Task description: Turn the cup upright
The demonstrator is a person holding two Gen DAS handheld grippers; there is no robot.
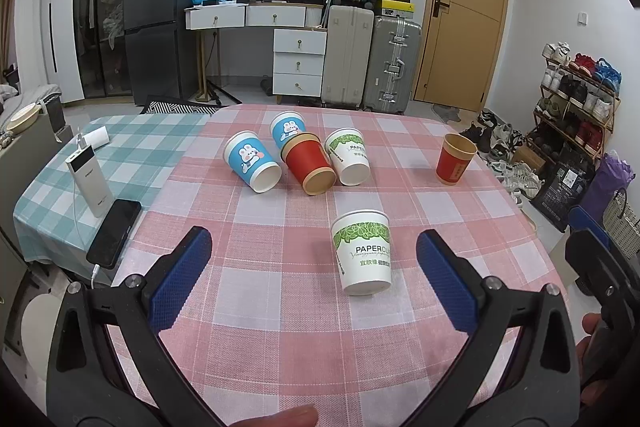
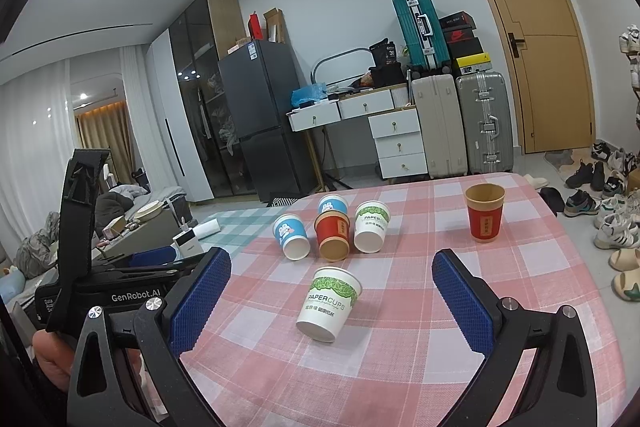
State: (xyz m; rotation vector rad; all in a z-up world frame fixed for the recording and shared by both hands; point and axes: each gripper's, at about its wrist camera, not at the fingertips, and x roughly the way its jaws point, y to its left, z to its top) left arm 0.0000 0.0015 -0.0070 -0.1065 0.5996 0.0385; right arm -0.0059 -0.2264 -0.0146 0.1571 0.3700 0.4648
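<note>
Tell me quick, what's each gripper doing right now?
Left gripper: open, holding nothing.
Right gripper: open, holding nothing.

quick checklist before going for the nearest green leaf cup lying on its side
1. Left gripper open: ok, blue fingers spread wide.
2. Right gripper open: ok, holding nothing.
3. Nearest green leaf cup within the finger gap: ok in both views, not yet touched.
4. Cup on its side, mouth toward the camera: ok.
5. Space around it: ok, the group of four tipped cups lies farther back, apart from it.
6. One red cup already upright: ok, leave it.
</note>
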